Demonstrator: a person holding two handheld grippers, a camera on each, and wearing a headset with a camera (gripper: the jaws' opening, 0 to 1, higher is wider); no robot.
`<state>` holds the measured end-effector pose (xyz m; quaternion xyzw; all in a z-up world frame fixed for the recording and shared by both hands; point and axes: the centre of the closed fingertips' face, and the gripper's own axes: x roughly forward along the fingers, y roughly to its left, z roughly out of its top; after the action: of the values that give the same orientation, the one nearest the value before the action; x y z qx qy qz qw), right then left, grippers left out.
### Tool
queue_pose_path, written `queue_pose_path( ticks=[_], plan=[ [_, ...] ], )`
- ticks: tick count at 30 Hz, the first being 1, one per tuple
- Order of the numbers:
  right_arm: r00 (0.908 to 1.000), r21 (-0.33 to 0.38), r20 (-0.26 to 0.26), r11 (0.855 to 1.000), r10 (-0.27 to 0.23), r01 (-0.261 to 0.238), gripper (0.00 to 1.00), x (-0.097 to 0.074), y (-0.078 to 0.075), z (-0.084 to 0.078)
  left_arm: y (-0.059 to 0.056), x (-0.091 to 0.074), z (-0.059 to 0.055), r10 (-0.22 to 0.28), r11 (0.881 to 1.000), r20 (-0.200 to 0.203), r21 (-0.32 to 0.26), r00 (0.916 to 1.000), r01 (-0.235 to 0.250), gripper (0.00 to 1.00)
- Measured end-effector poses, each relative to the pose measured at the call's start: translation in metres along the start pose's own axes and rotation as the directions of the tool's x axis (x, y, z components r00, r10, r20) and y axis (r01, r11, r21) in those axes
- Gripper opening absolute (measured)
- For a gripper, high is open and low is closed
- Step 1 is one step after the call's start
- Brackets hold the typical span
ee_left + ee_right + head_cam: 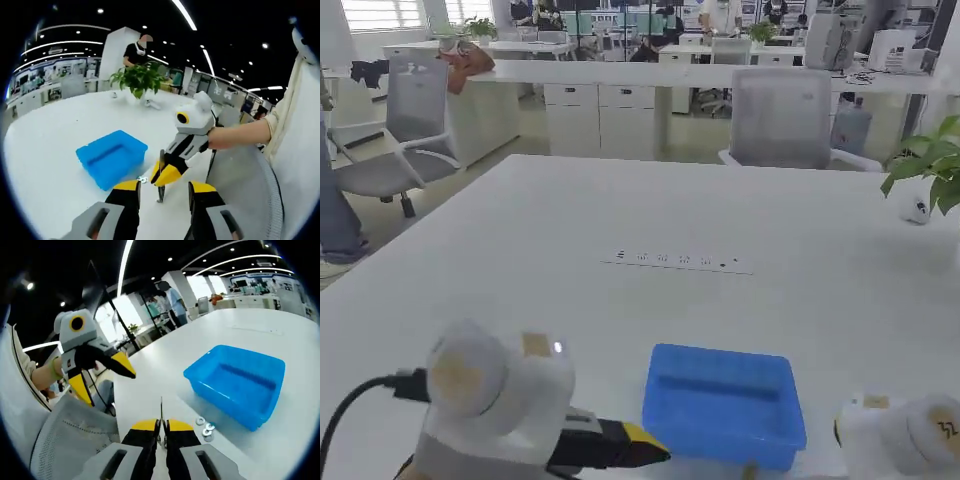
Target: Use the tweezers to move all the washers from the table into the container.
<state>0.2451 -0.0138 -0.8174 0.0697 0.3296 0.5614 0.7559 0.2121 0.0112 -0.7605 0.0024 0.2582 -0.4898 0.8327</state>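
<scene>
Right gripper [161, 429]: jaws pressed together, no gap between the yellow tips. They clamp the tweezers [161, 410], whose thin dark tips stick up and out past the jaws. In the left gripper view this gripper enters from the right, with the tweezers pointing down at the tabletop [520, 250]. I cannot tell whether the tips touch it.

Left gripper [164, 187]: jaws apart, with a wide gap between the yellow tips and nothing held. In the right gripper view it hangs at the left, off the tabletop edge, its jaws spread and touching nothing.

Washers [205, 427]: three in a tight cluster on the tabletop, just beside the near wall of the container [237, 382] and outside it. They lie a little to the right of the tweezer tips and apart from them.

Container: a blue open-top rectangular tray, flat on the tabletop. In the head view it sits between the two grippers, close to the near edge.

Surface: white and smooth. A socket strip [680, 260] is set into it well beyond the container. A green plant [140, 80] stands at the far side.

Room: an open office. Grey mesh chairs [785, 115] stand at the tabletop's far edge, with white desks [600, 75] and drawer units behind them. Long ceiling lights [185, 15] run overhead. A person [132, 55] stands behind the plant.
</scene>
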Motion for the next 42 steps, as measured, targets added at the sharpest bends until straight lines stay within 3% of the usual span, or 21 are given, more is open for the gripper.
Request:
queue_pose_path(
  ticks=[3, 6, 9, 12, 16, 17, 18, 19, 20, 21, 24, 26, 31, 36, 40, 42],
  plan=[
    [0.9993, 0.041, 0.037, 0.999, -0.009, 0.008, 0.02, -0.007, -0.004, 0.006, -0.005, -0.007, -0.008, 0.05, 0.998, 0.052, -0.037, 0.9974, -0.048, 0.46],
    [0.9977, 0.069, 0.066, 0.998, -0.018, 0.014, 0.02, -0.016, -0.007, 0.015, -0.007, -0.01, -0.011, 0.111, 0.992, 0.102, -0.064, 0.9886, -0.105, 0.55],
    [0.9961, 0.078, 0.083, 0.997, -0.03, 0.023, 0.02, -0.024, -0.01, 0.024, -0.003, -0.013, -0.015, 0.195, 0.98, 0.125, -0.057, 0.9727, -0.19, 0.61],
    [0.994, 0.077, 0.1, 0.996, -0.044, 0.037, 0.02, -0.034, -0.014, 0.036, -0.002, -0.015, -0.013, 0.245, 0.969, 0.147, -0.048, 0.9583, -0.241, 0.67],
    [0.9914, 0.049, 0.116, 0.997, -0.059, 0.054, 0.02, -0.043, -0.014, 0.054, 0.009, -0.023, -0.006, 0.318, 0.947, 0.176, -0.014, 0.9316, -0.32, 0.71],
    [0.9907, 0.038, 0.12, 0.997, -0.065, 0.061, 0.02, -0.046, -0.015, 0.06, 0.013, -0.026, -0.004, 0.343, 0.938, 0.192, -0.018, 0.9196, -0.346, 0.71],
    [0.99, 0.03, 0.124, 0.997, -0.068, 0.065, 0.02, -0.047, -0.015, 0.064, 0.014, -0.028, -0.002, 0.354, 0.934, 0.204, -0.02, 0.9129, -0.357, 0.73],
    [0.9896, 0.018, 0.124, 0.997, -0.074, 0.072, 0.02, -0.048, -0.018, 0.07, 0.016, -0.029, -0.003, 0.363, 0.93, 0.207, -0.023, 0.9086, -0.366, 0.75],
    [0.9892, 0.008, 0.123, 0.997, -0.08, 0.08, 0.02, -0.049, -0.019, 0.073, 0.02, -0.032, -0.004, 0.389, 0.92, 0.213, -0.032, 0.8965, -0.391, 0.76],
    [0.9885, 0.0, 0.122, 0.996, -0.089, 0.09, 0.02, -0.05, -0.022, 0.078, 0.022, -0.034, -0.004, 0.399, 0.915, 0.216, -0.033, 0.8914, -0.401, 0.78],
    [0.9855, -0.011, 0.122, 0.993, -0.118, 0.12, 0.02, -0.05, -0.033, 0.087, 0.033, -0.043, -0.003, 0.457, 0.887, 0.232, -0.049, 0.8586, -0.459, 0.82],
    [0.9833, -0.011, 0.116, 0.99, -0.14, 0.142, 0.02, -0.049, -0.041, 0.09, 0.035, -0.045, -0.002, 0.473, 0.879, 0.237, -0.06, 0.8483, -0.474, 0.87],
    [0.9796, -0.017, 0.102, 0.984, -0.173, 0.176, 0.02, -0.043, -0.059, 0.097, 0.035, -0.045, -0.001, 0.489, 0.867, 0.235, -0.024, 0.8399, -0.498, 0.9],
    [0.9721, -0.049, 0.057, 0.972, -0.228, 0.23, 0.03, -0.034, -0.081, 0.099, 0.035, -0.043, -0.001, 0.48, 0.872, 0.234, -0.02, 0.8455, -0.489, 0.9],
    [0.9681, -0.039, 0.049, 0.968, -0.246, 0.248, 0.03, -0.028, -0.094, 0.101, 0.037, -0.045, -0.002, 0.486, 0.87, 0.233, -0.031, 0.8424, -0.493, 0.89],
    [0.9631, -0.072, 0.024, 0.96, -0.268, 0.269, 0.03, -0.025, -0.101, 0.099, 0.037, -0.045, -0.002, 0.486, 0.869, 0.237, -0.032, 0.8412, -0.493, 0.88]
  ],
)
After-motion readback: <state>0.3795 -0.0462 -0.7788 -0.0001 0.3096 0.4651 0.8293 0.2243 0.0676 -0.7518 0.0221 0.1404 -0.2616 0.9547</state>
